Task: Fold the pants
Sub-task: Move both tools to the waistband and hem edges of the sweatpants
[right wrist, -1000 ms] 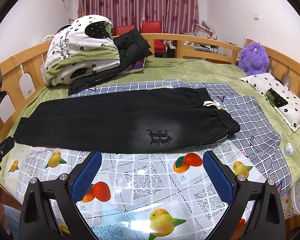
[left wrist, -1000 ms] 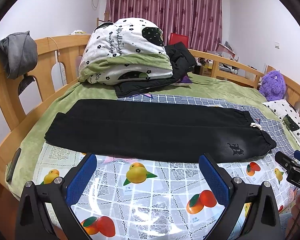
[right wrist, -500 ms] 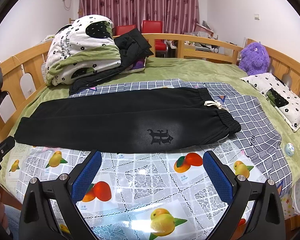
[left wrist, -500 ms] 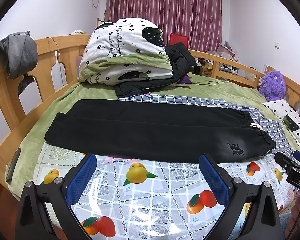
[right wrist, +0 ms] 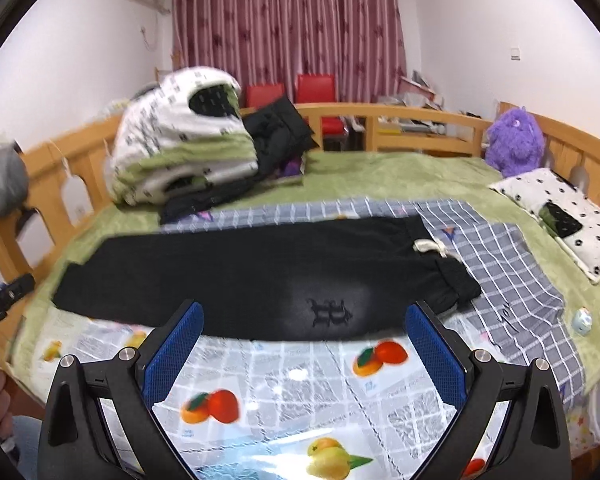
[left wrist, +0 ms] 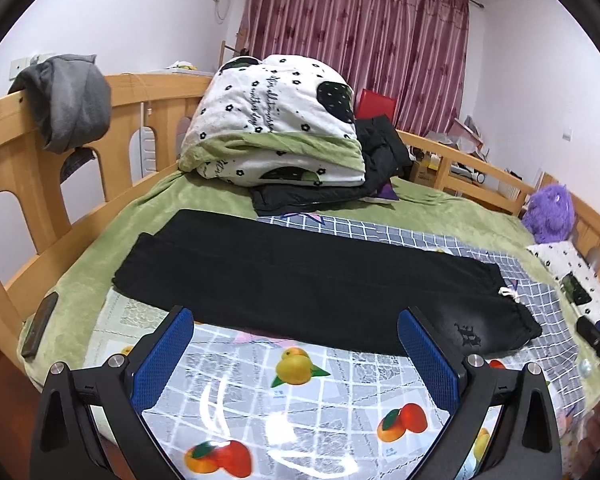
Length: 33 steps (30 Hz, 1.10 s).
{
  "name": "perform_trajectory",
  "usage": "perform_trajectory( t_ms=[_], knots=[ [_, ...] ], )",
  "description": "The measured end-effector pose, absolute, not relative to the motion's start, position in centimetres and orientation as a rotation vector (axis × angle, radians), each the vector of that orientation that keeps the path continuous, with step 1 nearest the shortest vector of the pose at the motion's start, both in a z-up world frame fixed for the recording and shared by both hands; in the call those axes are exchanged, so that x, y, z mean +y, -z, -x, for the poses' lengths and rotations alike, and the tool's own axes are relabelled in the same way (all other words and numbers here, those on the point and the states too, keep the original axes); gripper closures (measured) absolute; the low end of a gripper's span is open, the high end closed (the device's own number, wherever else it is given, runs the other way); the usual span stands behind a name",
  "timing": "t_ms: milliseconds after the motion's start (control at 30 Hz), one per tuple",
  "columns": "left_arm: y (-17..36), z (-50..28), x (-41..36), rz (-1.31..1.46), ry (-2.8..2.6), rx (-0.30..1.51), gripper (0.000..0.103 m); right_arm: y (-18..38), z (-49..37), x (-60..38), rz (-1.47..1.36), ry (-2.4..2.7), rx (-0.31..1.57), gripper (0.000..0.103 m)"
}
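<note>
Black pants (left wrist: 300, 280) lie flat across the bed, folded lengthwise, leg cuffs to the left and waistband with a white drawstring to the right. They also show in the right wrist view (right wrist: 260, 276), with a dark emblem near the front edge. My left gripper (left wrist: 296, 336) is open and empty, just short of the pants' near edge. My right gripper (right wrist: 304, 332) is open and empty, its fingertips over the near edge by the emblem.
A fruit-print plastic sheet (left wrist: 292, 400) covers the bed's near edge. A grey checked cloth (right wrist: 520, 272) lies under the waistband. A folded quilt (left wrist: 276, 120) and dark clothes sit at the back. A spotted pillow (right wrist: 560, 216), purple plush toy (right wrist: 516, 144) and wooden rails (left wrist: 28, 184) surround.
Both grippers have moved forward toward the pants, which now look larger and nearer. The right wrist view is blurred by motion. Jaws stayed open.
</note>
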<state>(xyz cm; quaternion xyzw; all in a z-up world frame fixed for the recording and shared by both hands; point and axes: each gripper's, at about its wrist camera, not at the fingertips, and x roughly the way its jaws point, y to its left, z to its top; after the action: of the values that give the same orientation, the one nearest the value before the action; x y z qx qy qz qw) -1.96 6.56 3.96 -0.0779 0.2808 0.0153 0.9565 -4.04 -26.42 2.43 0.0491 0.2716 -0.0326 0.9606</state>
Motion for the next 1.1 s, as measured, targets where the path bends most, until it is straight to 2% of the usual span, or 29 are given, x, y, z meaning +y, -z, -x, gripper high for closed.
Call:
perform_trajectory(
  t_ms=[167, 300, 400, 433, 467, 500, 533, 567, 600, 700, 867, 1100],
  knots=[
    [-3.8, 1.2, 10.6, 0.216, -0.051, 0.598, 0.000, -3.8, 3.6, -29.8, -0.161, 0.044, 0.577, 0.003],
    [-1.9, -0.8, 13.5, 0.246, -0.098, 0.628, 0.001, -2.0, 1.4, -32.4, -0.159, 0.060, 0.632, 0.003],
    [1.5, -3.7, 15.5, 0.265, -0.132, 0.697, 0.001, 1.1, -0.8, -34.0, -0.181, 0.100, 0.667, 0.005],
    [2.5, -4.4, 16.0, 0.270, -0.140, 0.716, 0.001, 2.8, -1.9, -34.6, -0.190, 0.118, 0.688, 0.008],
    [4.0, -5.5, 16.8, 0.274, -0.149, 0.737, 0.003, 3.9, -2.6, -34.8, -0.194, 0.128, 0.706, 0.015],
    [5.1, -6.2, 17.2, 0.276, -0.156, 0.750, 0.008, 5.2, -3.4, -35.3, -0.200, 0.139, 0.732, 0.019],
    [6.5, -7.1, 17.7, 0.277, -0.160, 0.771, 0.010, 8.6, -5.2, -36.2, -0.225, 0.165, 0.805, 0.030],
    [7.4, -7.6, 18.1, 0.278, -0.158, 0.787, 0.011, 8.6, -5.2, -36.2, -0.225, 0.165, 0.805, 0.039],
    [8.8, -8.4, 18.6, 0.282, -0.160, 0.807, 0.012, 11.3, -6.2, -37.1, -0.264, 0.170, 0.869, 0.042],
    [11.9, -10.2, 19.7, 0.320, -0.148, 0.849, 0.016, 14.3, -7.3, -38.3, -0.330, 0.157, 0.916, 0.043],
    [15.7, -12.6, 21.9, 0.440, -0.150, 0.877, 0.020, 16.2, -8.3, -39.0, -0.383, 0.163, 0.912, 0.043],
    [17.2, -14.8, 23.2, 0.517, -0.181, 0.806, 0.023, 18.2, -10.6, -40.6, -0.465, 0.162, 0.910, 0.042]
  ],
)
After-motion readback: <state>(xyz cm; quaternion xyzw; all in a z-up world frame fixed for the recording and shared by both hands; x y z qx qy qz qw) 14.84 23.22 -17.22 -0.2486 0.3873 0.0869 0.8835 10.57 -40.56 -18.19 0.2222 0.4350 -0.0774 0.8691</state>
